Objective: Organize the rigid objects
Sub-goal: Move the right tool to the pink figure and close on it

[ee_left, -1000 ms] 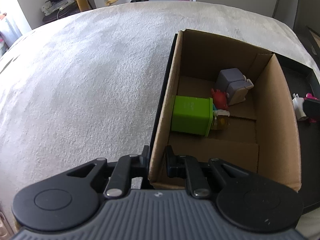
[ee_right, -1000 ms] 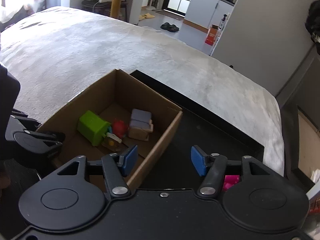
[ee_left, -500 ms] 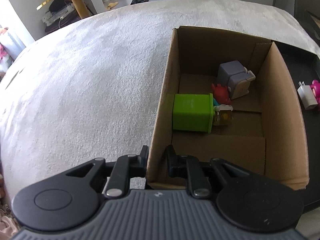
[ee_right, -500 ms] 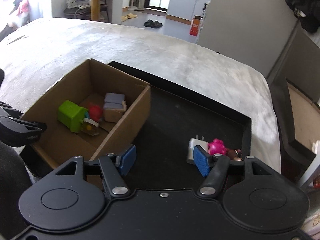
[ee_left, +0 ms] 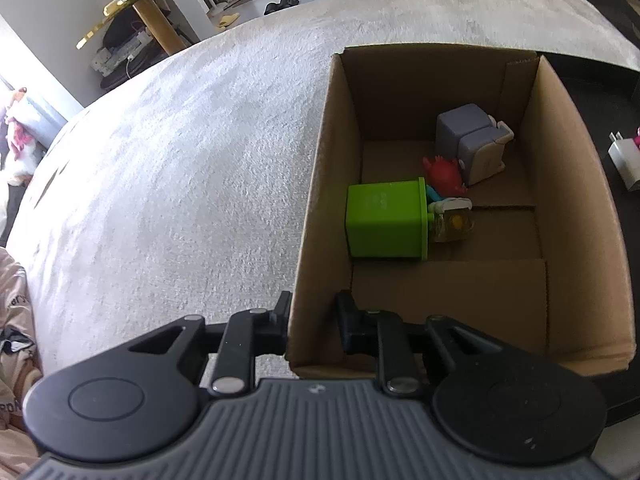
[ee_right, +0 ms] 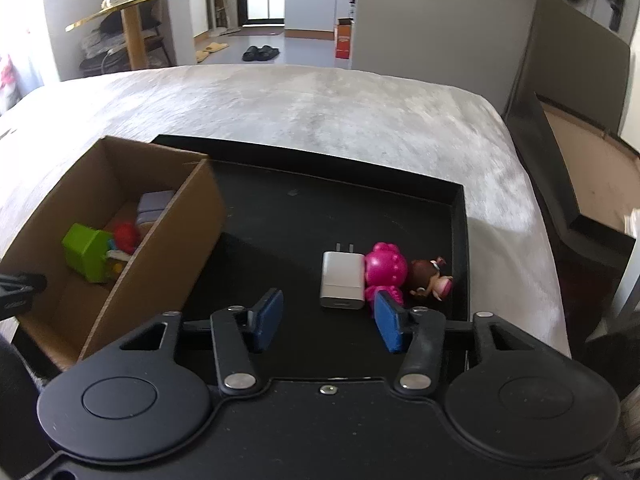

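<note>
A cardboard box (ee_left: 576, 200) holds a green block (ee_left: 384, 220), a red toy (ee_left: 444, 172) and a grey cube toy (ee_left: 468, 140). My left gripper (ee_left: 314, 316) straddles the box's near-left wall. Its jaws are opening, one finger outside and one inside, with a gap at the inner pad. The box (ee_right: 176, 248) rests on a black tray (ee_right: 304, 208). On that tray lie a white charger (ee_right: 342, 280), a pink doll (ee_right: 386, 266) and a small brown-haired doll (ee_right: 430, 276). My right gripper (ee_right: 328, 320) hangs just before the charger. Its jaws are closing, and the blue pads touch nothing.
The tray sits on a pale fuzzy cover (ee_left: 180, 160) that spreads far to the left and back. A dark raised panel (ee_right: 568, 128) stands right of the cover's edge. A gold table (ee_right: 128, 12) stands in the room behind.
My right gripper swung right, from over the box to the charger and dolls, and its jaws narrowed. My left jaws widened slightly around the box wall.
</note>
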The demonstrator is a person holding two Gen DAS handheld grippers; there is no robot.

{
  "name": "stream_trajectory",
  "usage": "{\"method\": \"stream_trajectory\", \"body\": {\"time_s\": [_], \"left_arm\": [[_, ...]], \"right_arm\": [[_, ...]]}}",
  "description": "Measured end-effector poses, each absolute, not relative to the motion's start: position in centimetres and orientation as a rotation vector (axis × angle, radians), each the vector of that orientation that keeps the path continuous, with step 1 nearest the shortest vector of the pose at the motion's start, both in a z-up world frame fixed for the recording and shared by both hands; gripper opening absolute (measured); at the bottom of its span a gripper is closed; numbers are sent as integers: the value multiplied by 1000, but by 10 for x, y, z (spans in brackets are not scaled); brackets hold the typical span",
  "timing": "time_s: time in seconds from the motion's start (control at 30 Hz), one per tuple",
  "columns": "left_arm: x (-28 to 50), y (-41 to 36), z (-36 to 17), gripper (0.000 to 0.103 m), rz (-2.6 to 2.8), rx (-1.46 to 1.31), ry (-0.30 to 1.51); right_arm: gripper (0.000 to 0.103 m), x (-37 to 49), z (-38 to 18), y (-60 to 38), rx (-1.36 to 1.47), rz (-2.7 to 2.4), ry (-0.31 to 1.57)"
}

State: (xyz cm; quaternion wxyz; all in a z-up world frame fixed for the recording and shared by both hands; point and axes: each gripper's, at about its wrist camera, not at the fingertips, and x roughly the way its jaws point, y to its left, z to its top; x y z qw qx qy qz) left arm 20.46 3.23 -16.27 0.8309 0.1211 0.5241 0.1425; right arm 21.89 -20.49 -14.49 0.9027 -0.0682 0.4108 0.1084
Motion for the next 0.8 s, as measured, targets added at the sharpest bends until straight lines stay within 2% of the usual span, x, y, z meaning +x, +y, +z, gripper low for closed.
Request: {"method": "stream_trajectory", "body": {"time_s": [0.8], "left_arm": [[211, 17, -169, 26, 343, 345, 1130]], "right_arm": [[47, 280, -183, -241, -54, 159, 900]]}}
